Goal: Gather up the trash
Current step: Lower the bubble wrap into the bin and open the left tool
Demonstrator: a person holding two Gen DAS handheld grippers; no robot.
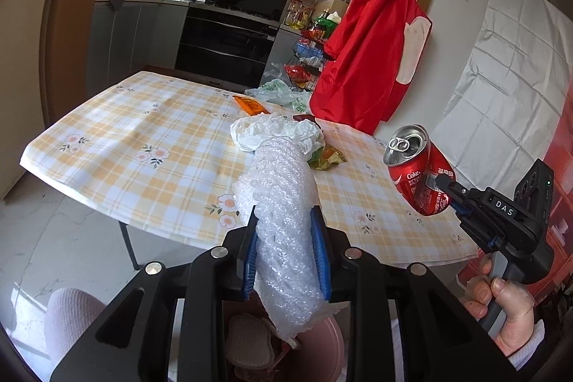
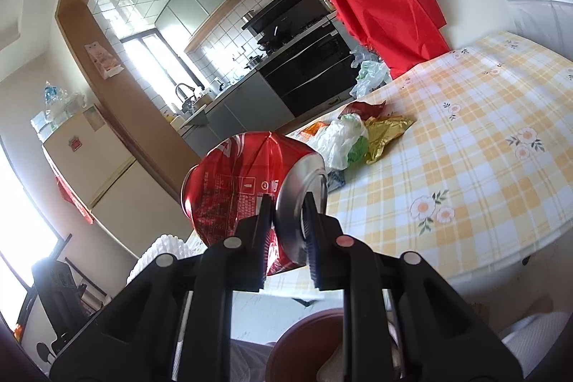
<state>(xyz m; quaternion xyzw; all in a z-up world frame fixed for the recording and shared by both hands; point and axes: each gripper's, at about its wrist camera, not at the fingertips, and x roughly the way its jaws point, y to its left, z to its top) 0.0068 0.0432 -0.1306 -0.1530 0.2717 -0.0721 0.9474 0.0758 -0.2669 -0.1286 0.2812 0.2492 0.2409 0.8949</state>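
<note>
Left gripper (image 1: 284,251) clamped around bubble wrap (image 1: 283,203); right gripper (image 2: 286,231) pinching crushed can (image 2: 236,185).

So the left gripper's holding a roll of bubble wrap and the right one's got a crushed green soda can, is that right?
Not quite: the can is red, not green, as the left wrist view shows. The rest holds: the left gripper grips the roll of bubble wrap, and the right gripper holds the crushed can.
</note>
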